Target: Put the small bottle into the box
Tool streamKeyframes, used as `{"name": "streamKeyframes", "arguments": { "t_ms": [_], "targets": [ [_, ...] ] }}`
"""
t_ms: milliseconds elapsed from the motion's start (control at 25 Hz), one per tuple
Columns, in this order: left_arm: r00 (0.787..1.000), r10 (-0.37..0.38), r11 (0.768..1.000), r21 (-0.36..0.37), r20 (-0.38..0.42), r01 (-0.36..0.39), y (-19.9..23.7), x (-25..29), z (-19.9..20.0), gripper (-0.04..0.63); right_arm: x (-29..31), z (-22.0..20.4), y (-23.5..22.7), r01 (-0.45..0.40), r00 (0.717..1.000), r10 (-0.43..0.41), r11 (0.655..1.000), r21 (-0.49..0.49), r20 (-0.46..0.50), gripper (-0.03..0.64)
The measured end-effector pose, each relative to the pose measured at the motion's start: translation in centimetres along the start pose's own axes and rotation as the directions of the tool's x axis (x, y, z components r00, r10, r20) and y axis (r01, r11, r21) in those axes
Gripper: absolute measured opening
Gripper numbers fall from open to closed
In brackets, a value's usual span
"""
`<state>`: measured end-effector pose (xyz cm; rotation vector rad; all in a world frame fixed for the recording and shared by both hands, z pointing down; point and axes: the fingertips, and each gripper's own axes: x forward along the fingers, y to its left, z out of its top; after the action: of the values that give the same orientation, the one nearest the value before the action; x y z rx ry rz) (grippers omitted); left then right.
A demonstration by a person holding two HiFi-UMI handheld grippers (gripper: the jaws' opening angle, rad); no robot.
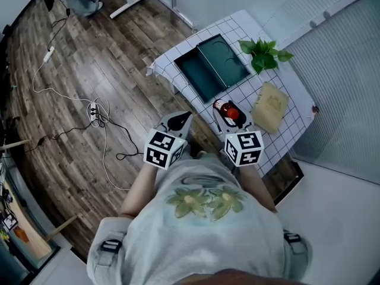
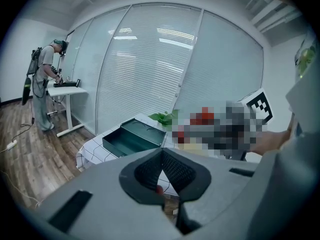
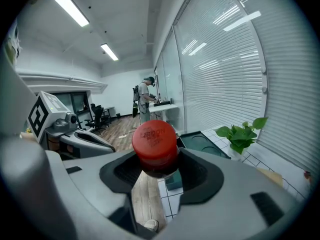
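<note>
At the checked table's (image 1: 252, 94) edge near the box (image 1: 211, 67), the right gripper (image 3: 155, 165) clamps the small bottle (image 3: 155, 145), while the left gripper (image 2: 162, 154) is closed on nothing.

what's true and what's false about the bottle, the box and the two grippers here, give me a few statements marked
1. The small bottle lies inside the box. False: the right gripper is clamped on it, and the box holds nothing.
2. The left gripper is shut and holds nothing. True.
3. The box is open. True.
4. The plant stands on the floor. False: it stands on the table, beside the box.
5. The small bottle has a red cap. True.
</note>
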<state>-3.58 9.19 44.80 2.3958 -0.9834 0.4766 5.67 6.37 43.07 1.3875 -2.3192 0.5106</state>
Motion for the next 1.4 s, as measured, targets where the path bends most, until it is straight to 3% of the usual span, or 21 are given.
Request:
{"name": "streamKeyframes", "arguments": {
  "t_ms": [360, 600, 1400],
  "targets": [
    [0.998, -0.045, 0.999, 0.014, -0.046, 0.045, 2.8, -0.1, -0.9, 0.005, 1.4, 0.8, -1.2, 0.093, 0.996, -0.093, 0.995, 0.03, 0.012, 0.218],
    [0.998, -0.043, 0.999, -0.02, -0.053, 0.042, 4.8, 0.8, -0.9, 0.005, 1.9, 1.4, -2.0, 0.117, 0.993, -0.117, 0.993, 0.031, 0.006, 0.218],
    [1.0, 0.0, 1.0, -0.019, -0.023, 0.0, 6.2, 6.3, 4.2, 0.005, 5.7, 3.0, -5.4, 0.021, 0.999, -0.021, 1.0, -0.002, -0.027, 0.218]
  ]
}}
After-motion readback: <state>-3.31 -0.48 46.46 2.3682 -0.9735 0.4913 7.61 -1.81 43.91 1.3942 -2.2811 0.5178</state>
